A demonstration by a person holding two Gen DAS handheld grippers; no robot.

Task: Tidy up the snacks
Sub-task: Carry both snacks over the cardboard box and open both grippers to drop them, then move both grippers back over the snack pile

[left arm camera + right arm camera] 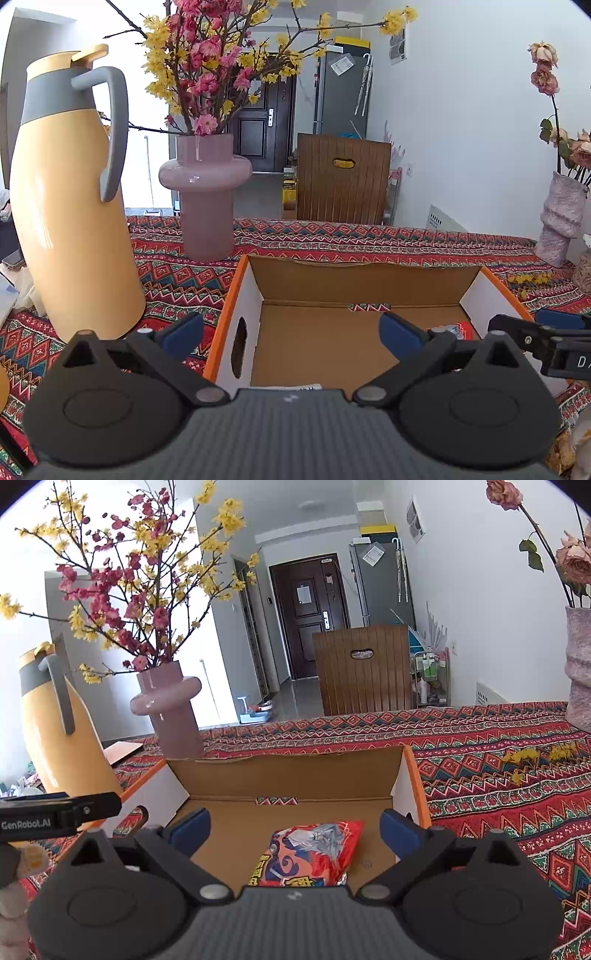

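Matt cardboard box [288,771] – glossy foil snack packet [310,853] – woven patterned tablecloth [498,738].

A yellow thermos jug [70,206] with a grey handle stands left of a pink vase [207,195] of pink and yellow blossom branches on the patterned red cloth [369,240] covering the surface, a textured pale vase [559,218] of dried roses stands far right, and a slatted wooden panel [343,177] and dark door [264,133] lie beyond.

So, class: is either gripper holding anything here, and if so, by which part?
Nothing is held. The left gripper and right gripper both stand open over the cardboard box; the red snack packet lies loose on its floor.
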